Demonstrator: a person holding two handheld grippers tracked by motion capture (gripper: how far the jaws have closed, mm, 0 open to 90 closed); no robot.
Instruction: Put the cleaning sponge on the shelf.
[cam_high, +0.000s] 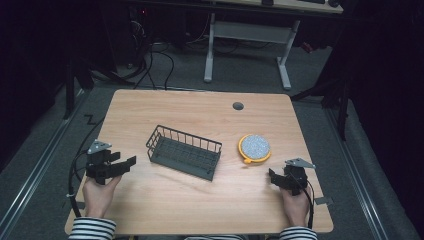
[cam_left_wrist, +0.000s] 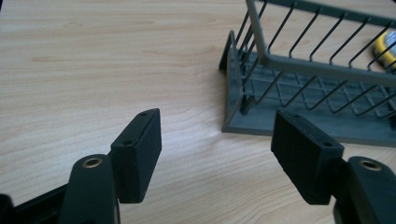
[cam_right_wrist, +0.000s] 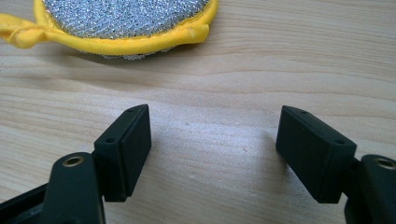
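Observation:
A dark grey wire basket (cam_high: 186, 136) stands empty near the middle of the wooden table (cam_high: 165, 200). To its right lies a round scouring pad (cam_high: 254, 145) with a silvery face and a yellow rim. My left gripper (cam_high: 124, 161) hovers to the left of the basket, open, with nothing between its jaws. In the left gripper view the left gripper (cam_left_wrist: 217, 119) faces the basket (cam_left_wrist: 299, 65) corner. My right gripper (cam_high: 276, 176) is open and empty, just in front of the pad. In the right gripper view the right gripper (cam_right_wrist: 215, 114) stands over bare wood with the pad (cam_right_wrist: 126, 18) just beyond.
A grey cable hole (cam_high: 238, 106) sits near the table's far edge. A white desk frame (cam_high: 247, 35) stands on the floor beyond the table. Bare wood lies between the basket and the near edge. A sliver of the yellow pad (cam_left_wrist: 387, 46) shows through the basket wires.

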